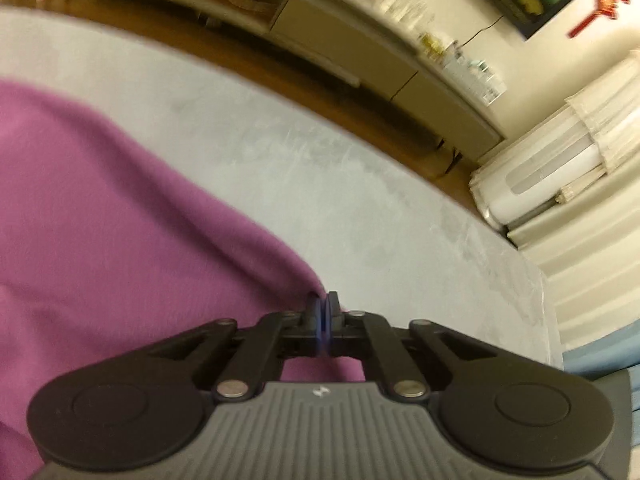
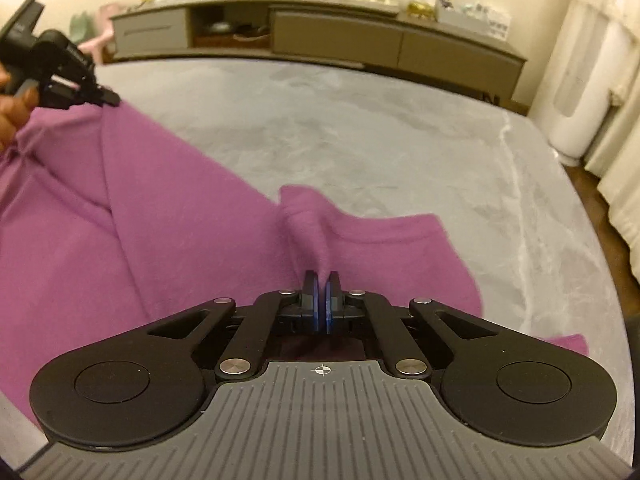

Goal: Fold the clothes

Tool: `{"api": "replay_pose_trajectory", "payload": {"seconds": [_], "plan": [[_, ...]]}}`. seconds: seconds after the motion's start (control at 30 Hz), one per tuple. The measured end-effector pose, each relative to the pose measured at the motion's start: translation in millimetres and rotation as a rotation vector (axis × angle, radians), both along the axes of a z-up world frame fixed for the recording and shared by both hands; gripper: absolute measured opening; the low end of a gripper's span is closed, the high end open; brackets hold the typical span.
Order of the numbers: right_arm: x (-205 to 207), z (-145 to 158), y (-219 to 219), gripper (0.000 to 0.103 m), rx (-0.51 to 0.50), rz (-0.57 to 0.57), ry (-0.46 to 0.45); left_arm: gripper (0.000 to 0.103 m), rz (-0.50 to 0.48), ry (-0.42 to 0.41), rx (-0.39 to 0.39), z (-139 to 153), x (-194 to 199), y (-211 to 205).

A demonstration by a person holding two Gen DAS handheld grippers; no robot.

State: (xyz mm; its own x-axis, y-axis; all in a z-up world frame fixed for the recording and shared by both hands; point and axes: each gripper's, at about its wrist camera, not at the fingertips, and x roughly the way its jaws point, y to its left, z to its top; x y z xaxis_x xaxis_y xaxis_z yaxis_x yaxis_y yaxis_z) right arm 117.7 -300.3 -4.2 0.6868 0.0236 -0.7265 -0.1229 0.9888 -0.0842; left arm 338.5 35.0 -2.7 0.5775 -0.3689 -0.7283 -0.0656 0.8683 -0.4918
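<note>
A purple knit garment (image 2: 172,216) lies spread over a grey bed cover (image 2: 360,128). In the right wrist view my right gripper (image 2: 321,278) is shut on a pinched ridge of the purple fabric that rises just ahead of its pads. At the far left of that view the left gripper (image 2: 110,98), held in a person's hand, pinches a far corner of the same garment. In the left wrist view the left gripper (image 1: 322,300) is shut on the garment's edge (image 1: 120,220), which drapes away to the left. That view is blurred.
A long low grey cabinet (image 2: 320,36) with small ornaments on top runs along the far wall beyond the bed. A white floor-standing appliance (image 2: 580,92) and pale curtains (image 2: 624,184) stand to the right. Wooden floor (image 1: 280,68) shows between bed and cabinet.
</note>
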Motion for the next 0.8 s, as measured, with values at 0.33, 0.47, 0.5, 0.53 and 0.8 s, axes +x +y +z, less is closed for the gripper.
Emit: {"api": "replay_pose_trajectory", "payload": {"seconds": [0.33, 0.47, 0.5, 0.53, 0.8], "plan": [[-117, 13, -132, 0.0, 0.602, -0.448, -0.092, 0.002, -0.023, -0.167, 0.066, 49, -204, 58], [-118, -25, -168, 0.02, 0.851, -0.6, 0.004, 0.002, -0.003, -0.076, 0.074, 9, -213, 71], [-116, -29, -167, 0.028, 0.864, -0.601, 0.013, 0.002, -0.003, -0.082, 0.075, 5, -212, 73], [-116, -30, -165, 0.033, 0.874, -0.594, 0.011, 0.002, -0.005, -0.089, 0.074, 4, -212, 73], [-110, -28, -167, 0.046, 0.859, -0.649, -0.043, 0.01, -0.034, -0.159, 0.016, 6, -198, 66]]}}
